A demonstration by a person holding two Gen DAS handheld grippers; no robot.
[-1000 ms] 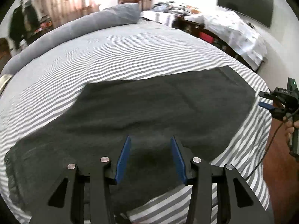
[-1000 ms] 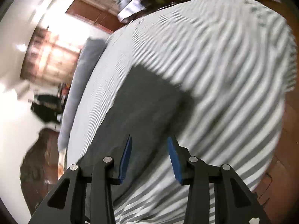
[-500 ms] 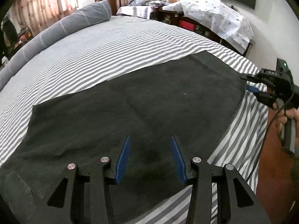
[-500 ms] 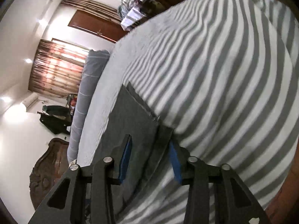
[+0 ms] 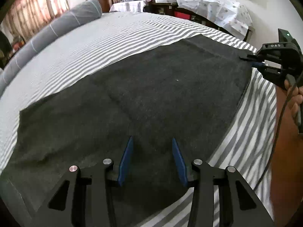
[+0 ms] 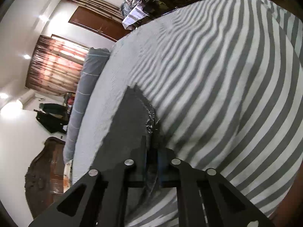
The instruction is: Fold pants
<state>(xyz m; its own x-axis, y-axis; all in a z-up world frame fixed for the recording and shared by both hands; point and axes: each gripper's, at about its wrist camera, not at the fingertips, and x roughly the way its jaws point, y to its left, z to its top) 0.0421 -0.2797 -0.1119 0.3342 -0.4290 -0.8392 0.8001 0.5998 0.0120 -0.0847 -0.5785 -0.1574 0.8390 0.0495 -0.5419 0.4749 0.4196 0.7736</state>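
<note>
Dark grey pants [image 5: 147, 102] lie spread flat on the striped bed [image 5: 117, 37]. My left gripper [image 5: 151, 147] is open and empty, hovering just above the near edge of the pants. My right gripper [image 5: 251, 59] is at the right end of the pants in the left wrist view. In the right wrist view it [image 6: 152, 151] is shut on the pants' edge [image 6: 151, 121], with the fabric bunched between the blue pads. The rest of the pants [image 6: 125, 124] run away to the left.
A long grey bolster [image 5: 49, 36] lies along the far side of the bed. Cluttered furniture under a spotted sheet [image 5: 212, 5] stands behind the bed's far right. The bed's right edge drops to a brown floor [image 5: 284, 151]. Curtains [image 6: 55, 66] hang at the window.
My right gripper moved in to the pants' right edge and closed on it. My left gripper stayed open and shifted a little over the near edge.
</note>
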